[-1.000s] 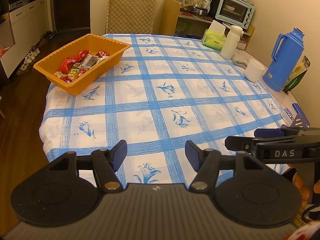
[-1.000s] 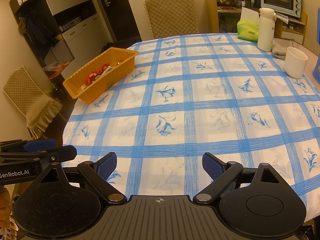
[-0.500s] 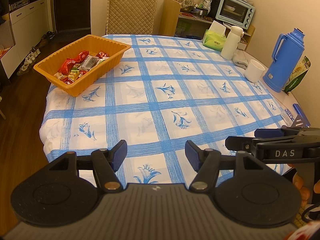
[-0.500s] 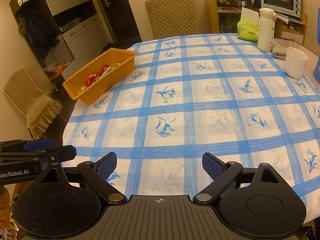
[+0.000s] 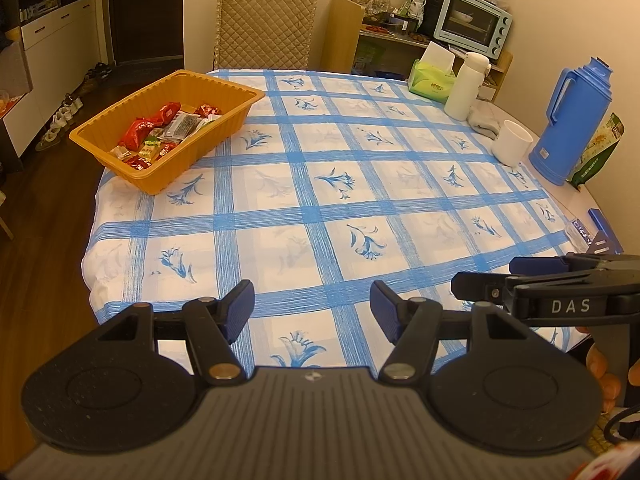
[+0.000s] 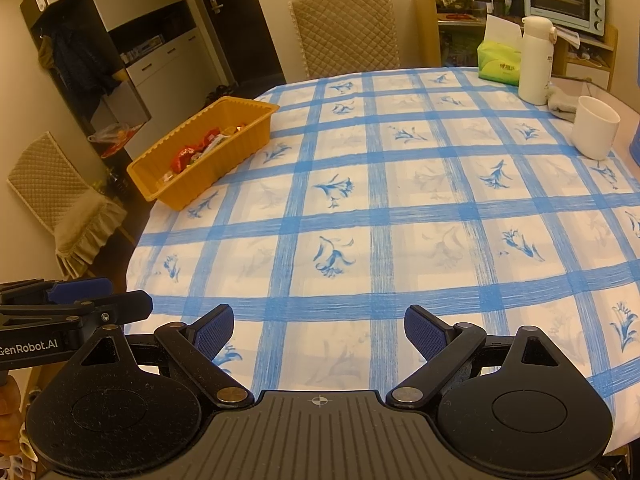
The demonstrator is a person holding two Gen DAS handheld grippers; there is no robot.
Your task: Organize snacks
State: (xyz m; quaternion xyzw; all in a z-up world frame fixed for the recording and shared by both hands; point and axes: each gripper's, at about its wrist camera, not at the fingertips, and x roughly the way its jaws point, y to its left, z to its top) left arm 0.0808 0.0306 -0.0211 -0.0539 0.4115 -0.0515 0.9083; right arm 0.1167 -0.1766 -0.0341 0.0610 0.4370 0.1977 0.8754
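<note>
Round table [image 5: 320, 200] under a white cloth checked in blue with blue flower prints. Near its far left edge, an orange rectangular plastic tray [image 5: 224, 128] holding wrapped snacks [image 5: 160, 132], mostly red packets with some green and clear ones. Left tool [image 5: 312, 312] low over the near table edge, blue-padded fingers parted, nothing between them. Right tool [image 6: 319, 330] just beside it, likewise spread wide and empty. Along the far right side: white cylindrical mug [image 5: 512, 148], tall blue plastic thermos jug [image 5: 572, 124], white bottle [image 5: 466, 86], green tissue pack [image 5: 432, 86]. Behind the table, a beige quilted chair [image 5: 266, 26].
</note>
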